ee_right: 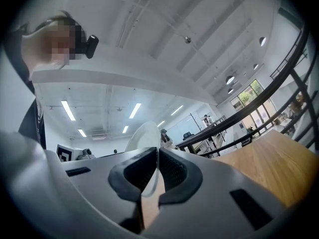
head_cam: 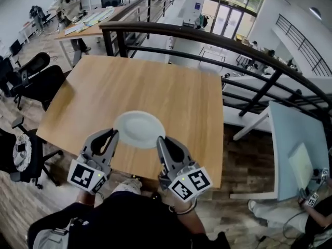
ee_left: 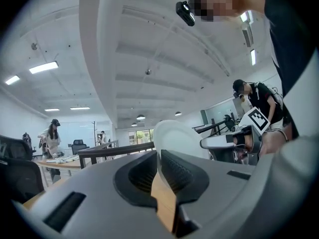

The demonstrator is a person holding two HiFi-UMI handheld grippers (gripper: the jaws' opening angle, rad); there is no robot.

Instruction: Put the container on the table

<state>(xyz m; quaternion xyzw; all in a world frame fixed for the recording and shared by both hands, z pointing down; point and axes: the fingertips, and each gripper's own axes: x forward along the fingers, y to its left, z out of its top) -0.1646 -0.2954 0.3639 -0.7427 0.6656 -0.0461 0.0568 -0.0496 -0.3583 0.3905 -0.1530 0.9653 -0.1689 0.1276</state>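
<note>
Room: open-plan office, upper level, bright and evenly lit.
- Table (head_cam: 171,82): pale wood, square top, centre.
- Railing (head_cam: 155,29): black metal, curved top rail over horizontal bars, behind the table from 12 to 3 o'clock.
- Floor (head_cam: 251,165): wood planks, brown.
- Office chairs (head_cam: 36,79): black, on castors, 9 o'clock.
- Desk (head_cam: 85,29): wood top strewn with papers, 11 o'clock.
- Glazed doors (head_cam: 228,12): daylight and greenery beyond, 1 o'clock.
- Side table (head_cam: 293,139): pale blue top, white legs, 4 o'clock.
- Ceiling (ee_left: 149,44): white, ribbed.
- Strip lights (ee_left: 43,67): lit.
</note>
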